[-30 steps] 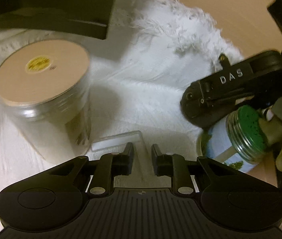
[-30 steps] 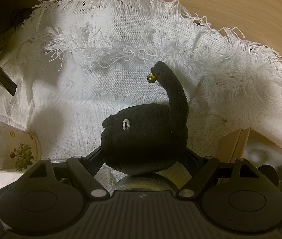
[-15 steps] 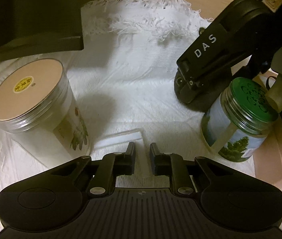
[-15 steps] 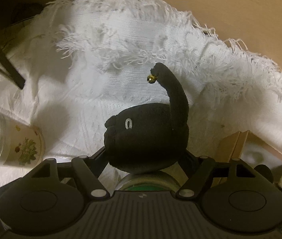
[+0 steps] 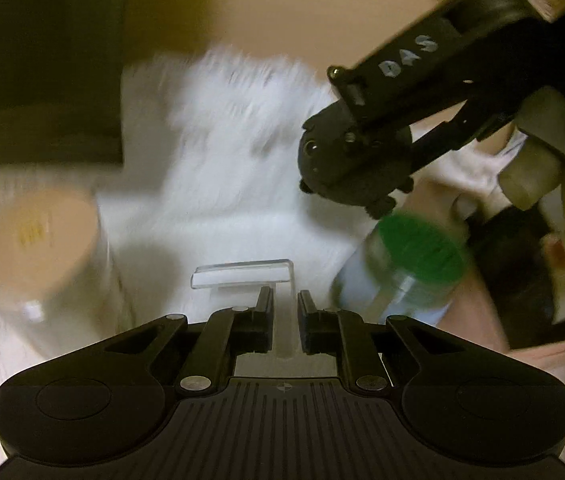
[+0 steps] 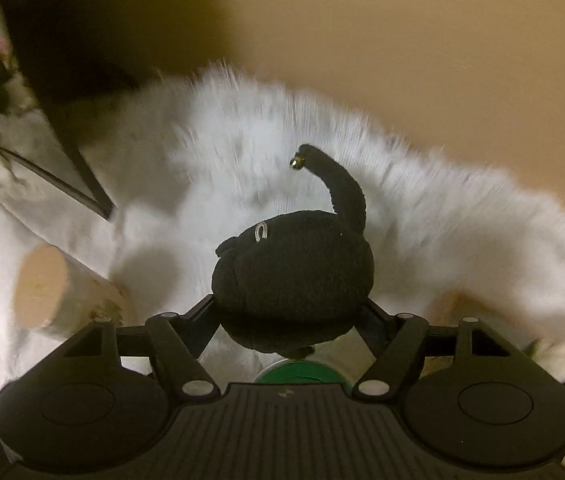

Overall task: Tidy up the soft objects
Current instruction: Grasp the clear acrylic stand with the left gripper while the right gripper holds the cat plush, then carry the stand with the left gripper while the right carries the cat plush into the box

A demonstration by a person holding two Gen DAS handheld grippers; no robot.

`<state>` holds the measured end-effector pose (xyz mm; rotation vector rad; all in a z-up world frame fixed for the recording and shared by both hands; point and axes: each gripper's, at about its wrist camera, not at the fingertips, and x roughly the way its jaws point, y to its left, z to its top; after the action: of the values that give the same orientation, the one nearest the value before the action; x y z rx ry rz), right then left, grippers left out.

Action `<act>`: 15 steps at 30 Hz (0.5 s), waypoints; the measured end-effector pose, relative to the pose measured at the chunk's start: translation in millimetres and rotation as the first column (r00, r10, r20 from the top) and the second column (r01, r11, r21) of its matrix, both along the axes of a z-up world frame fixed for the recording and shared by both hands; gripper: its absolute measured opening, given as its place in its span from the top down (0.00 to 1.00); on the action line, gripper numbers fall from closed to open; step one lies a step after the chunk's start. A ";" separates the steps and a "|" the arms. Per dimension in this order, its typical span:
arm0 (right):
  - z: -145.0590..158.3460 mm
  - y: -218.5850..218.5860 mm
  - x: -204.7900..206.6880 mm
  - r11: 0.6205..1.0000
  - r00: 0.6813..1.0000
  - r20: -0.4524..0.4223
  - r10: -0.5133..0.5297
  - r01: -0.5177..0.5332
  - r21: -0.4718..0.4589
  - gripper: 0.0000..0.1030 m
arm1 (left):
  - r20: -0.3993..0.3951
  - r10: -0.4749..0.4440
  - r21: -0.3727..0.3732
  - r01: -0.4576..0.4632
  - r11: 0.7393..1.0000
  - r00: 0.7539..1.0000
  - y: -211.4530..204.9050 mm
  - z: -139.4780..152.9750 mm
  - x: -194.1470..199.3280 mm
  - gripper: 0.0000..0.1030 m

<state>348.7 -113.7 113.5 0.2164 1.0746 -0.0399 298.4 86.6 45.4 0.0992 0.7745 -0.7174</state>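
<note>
My right gripper (image 6: 290,312) is shut on a black plush toy (image 6: 294,276) with a curled tail and a small gold bell, held above the white fringed cloth (image 6: 210,168). In the left wrist view the right gripper (image 5: 362,164) hangs over the green-lidded jar (image 5: 414,268). My left gripper (image 5: 285,312) is shut on a clear plastic piece (image 5: 242,274), low over the cloth (image 5: 234,160). Other soft toys (image 5: 554,168) sit in a pink box at the right.
A tan-lidded floral jar (image 5: 34,248) stands at the left on the cloth; it also shows in the right wrist view (image 6: 54,288). The green jar lid (image 6: 302,372) lies just under the right gripper. A pink box (image 5: 482,300) is at the right. Wooden table beyond the fringe.
Both grippers have risen and tilted; the views are blurred by motion. The right gripper still carries the black plush, now higher above the green-lidded jar. The left keeps its hold on the clear piece.
</note>
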 end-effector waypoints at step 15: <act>123.2 -104.5 -139.8 0.982 0.957 0.239 -0.167 0.184 -0.050 0.29 | -0.003 -0.347 -0.357 0.323 0.877 0.938 -87.6 115.0 -29.7 0.84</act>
<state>208.9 -218.2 236.7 0.2450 0.8152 -0.2083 268.6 -1.0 160.4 -0.1206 0.6877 -1.1874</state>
